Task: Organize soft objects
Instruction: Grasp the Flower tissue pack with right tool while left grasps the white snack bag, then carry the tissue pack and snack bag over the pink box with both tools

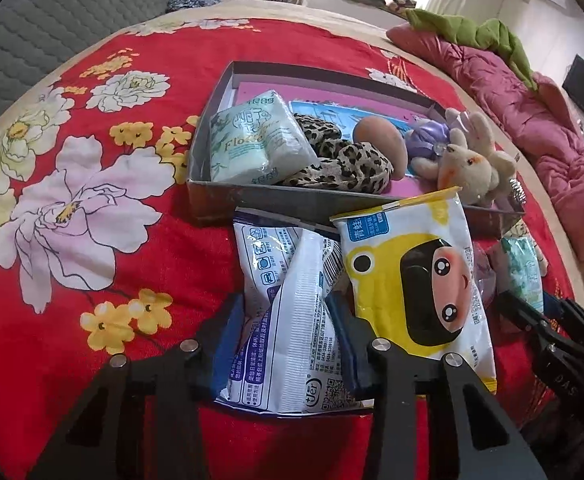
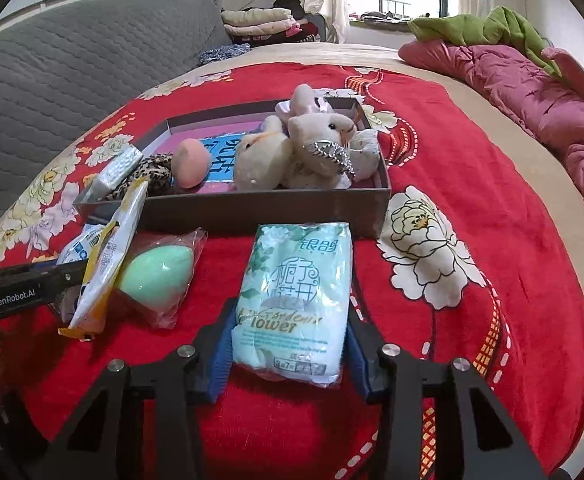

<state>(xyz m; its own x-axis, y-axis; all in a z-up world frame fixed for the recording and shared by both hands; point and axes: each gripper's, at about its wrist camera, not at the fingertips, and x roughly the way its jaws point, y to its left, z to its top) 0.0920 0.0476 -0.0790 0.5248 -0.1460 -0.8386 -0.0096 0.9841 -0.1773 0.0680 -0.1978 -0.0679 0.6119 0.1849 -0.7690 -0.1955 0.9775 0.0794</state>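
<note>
A shallow cardboard box on the red floral bedspread holds a tissue pack, a leopard-print cloth, a peach sponge egg and plush rabbits. My left gripper is shut on a white and blue wipes packet in front of the box; a yellow cartoon wipes packet leans beside it. My right gripper is shut on a pale green tissue pack in front of the box. A green sponge egg in plastic wrap lies left of it.
A pink quilt with a green cloth lies along the right side of the bed. A grey quilted headboard is on the left, with folded clothes behind. The bedspread stretches right of the box.
</note>
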